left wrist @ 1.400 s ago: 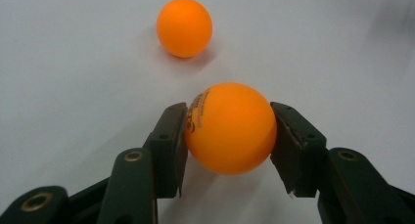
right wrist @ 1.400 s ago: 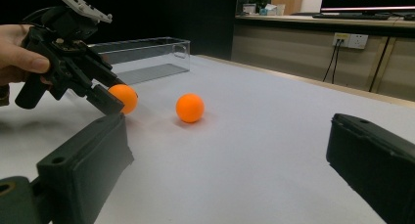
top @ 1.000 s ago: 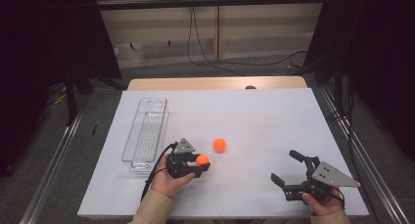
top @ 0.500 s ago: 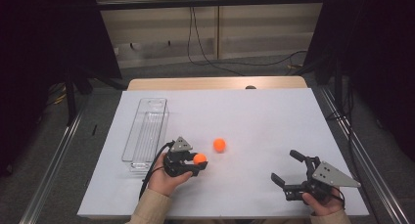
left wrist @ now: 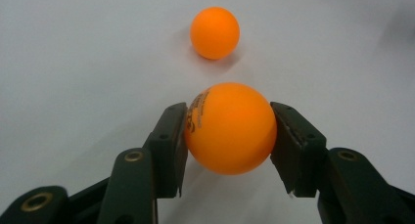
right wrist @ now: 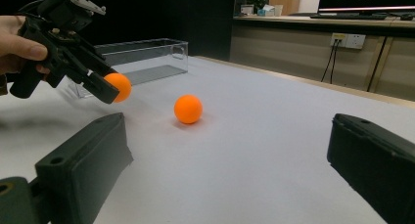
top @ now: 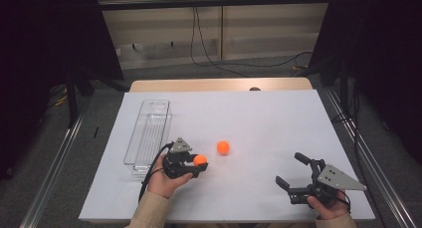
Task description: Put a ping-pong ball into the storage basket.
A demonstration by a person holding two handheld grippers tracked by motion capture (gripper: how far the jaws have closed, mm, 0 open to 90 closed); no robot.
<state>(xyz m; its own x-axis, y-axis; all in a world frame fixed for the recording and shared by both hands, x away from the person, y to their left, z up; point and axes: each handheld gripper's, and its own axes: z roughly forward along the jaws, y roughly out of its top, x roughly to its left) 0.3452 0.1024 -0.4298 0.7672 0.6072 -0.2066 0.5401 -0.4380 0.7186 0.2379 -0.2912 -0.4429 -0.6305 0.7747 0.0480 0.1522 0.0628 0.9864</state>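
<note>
Left tongs (left wrist: 230,131) clenched on an orange ball (left wrist: 230,128), pads squarely on opposite sides so it cannot roll out; held just above the white tabletop (top: 259,118). Second ball (top: 223,148) rests loose on the tabletop just beyond, apart from the held one. Clear tray (top: 149,133) lies near the left hand (top: 166,180), on its far-left side, probably the drop-off, hence the ball is kept lifted rather than set down. Right tongs (top: 293,174) released, jaws wide, parked low at the near right edge, well apart from both balls.

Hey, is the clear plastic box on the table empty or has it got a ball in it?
Empty. The clear box holds nothing; one orange ball is in the left gripper, the other ball sits on the table.
</note>
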